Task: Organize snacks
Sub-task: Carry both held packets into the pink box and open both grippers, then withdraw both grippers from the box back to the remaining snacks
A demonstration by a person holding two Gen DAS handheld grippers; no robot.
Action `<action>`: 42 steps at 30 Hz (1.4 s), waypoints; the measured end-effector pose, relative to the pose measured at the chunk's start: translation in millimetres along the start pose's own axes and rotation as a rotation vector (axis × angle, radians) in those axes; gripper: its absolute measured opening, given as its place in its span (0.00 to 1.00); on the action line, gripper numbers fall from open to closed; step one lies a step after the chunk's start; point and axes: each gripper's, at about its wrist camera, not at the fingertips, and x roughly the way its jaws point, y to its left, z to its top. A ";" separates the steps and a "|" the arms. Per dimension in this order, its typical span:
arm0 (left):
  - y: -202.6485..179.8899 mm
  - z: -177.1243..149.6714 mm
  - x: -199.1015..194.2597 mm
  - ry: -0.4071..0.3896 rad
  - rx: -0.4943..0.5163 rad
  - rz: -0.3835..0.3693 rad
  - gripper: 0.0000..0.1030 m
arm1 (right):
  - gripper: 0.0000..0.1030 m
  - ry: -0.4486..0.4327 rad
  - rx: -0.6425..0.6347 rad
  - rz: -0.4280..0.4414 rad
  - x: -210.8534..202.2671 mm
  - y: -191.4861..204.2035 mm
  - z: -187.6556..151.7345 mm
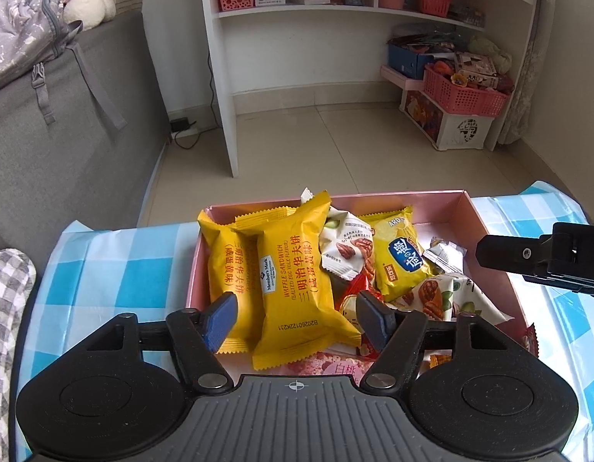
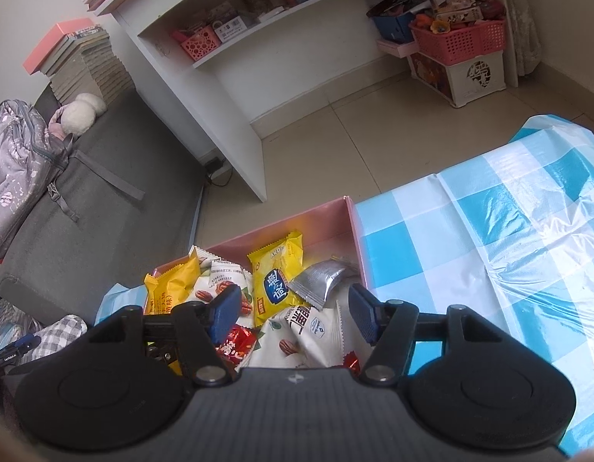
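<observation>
The waffle sandwich packet (image 1: pixel 297 285) lies in the pink box (image 1: pixel 489 215), long axis running away from the left gripper (image 1: pixel 295 321), whose spread fingers straddle its near end. The right gripper (image 2: pixel 293 317) hovers spread over nut packets (image 2: pixel 297 331), holding nothing.

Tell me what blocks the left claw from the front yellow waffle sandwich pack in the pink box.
Nothing visible does. The left claw hangs open right over the waffle sandwich pack, which lies on top in the pink box, uncovered.
</observation>
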 end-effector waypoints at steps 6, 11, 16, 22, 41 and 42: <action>3.8 -12.3 -20.5 -0.002 0.002 -0.012 0.77 | 0.71 0.010 -0.028 -0.040 -15.8 7.5 -7.3; 10.4 -26.0 -40.2 0.000 -0.023 -0.033 0.79 | 0.78 0.012 -0.040 -0.057 -31.1 13.7 -17.3; 15.9 -44.5 -57.5 0.011 -0.019 -0.055 0.84 | 0.80 0.026 -0.066 -0.079 -42.4 20.2 -31.8; 32.8 -64.7 -74.7 0.015 -0.060 -0.085 0.88 | 0.84 0.041 -0.109 -0.098 -54.3 28.4 -49.1; 81.6 -136.6 -98.6 -0.032 0.024 -0.031 0.94 | 0.93 0.011 -0.237 -0.117 -66.2 41.0 -117.4; 83.5 -139.9 -98.2 -0.039 0.036 -0.029 0.94 | 0.93 0.007 -0.259 -0.115 -66.3 43.1 -120.9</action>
